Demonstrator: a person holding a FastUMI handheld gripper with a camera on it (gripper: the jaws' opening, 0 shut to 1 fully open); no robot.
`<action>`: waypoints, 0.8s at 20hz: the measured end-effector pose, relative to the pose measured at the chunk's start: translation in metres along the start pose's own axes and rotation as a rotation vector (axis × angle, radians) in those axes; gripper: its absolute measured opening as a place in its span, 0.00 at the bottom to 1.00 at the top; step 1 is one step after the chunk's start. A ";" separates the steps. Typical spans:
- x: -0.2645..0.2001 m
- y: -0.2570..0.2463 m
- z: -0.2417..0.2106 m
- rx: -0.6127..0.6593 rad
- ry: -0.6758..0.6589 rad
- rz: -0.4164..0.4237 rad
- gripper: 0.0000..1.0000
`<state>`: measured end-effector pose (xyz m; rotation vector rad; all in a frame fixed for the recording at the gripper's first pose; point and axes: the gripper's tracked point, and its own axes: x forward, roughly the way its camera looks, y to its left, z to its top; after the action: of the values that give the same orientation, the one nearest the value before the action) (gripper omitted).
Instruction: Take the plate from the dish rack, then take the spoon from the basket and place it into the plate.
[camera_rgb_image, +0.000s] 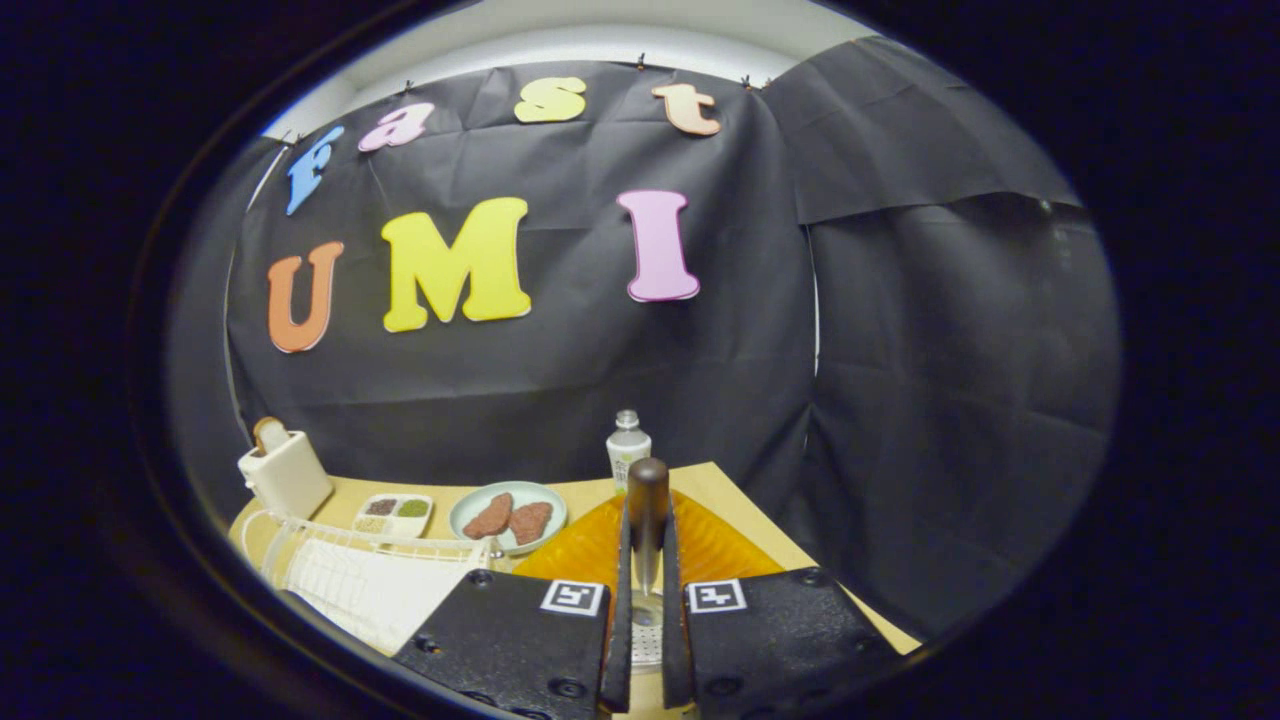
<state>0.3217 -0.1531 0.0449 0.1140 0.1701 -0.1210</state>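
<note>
Jaws clenched on the spoon (647, 520), handle upright, bowl down between them, hovering over the orange plate (590, 550)

The gripper (647, 560) is closed on the spoon (647, 500), over the plate (700, 545). The dish rack (370, 580) lies at nine o'clock. A bottle (627, 447) stands at twelve, a food dish (507, 515) at eleven.

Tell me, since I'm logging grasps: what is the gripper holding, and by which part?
The gripper is shut on the spoon, both fingers pressing its slim metal neck below the dark handle, which stands up above the orange plate; the perforated bowl hangs below.
</note>
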 end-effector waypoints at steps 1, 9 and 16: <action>-0.013 0.004 0.002 0.001 -0.003 0.016 0.17; -0.109 0.047 -0.025 -0.015 0.008 0.114 0.17; -0.187 0.107 -0.113 -0.043 0.049 0.201 0.17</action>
<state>0.1344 -0.0129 -0.0216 0.0902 0.2093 0.0858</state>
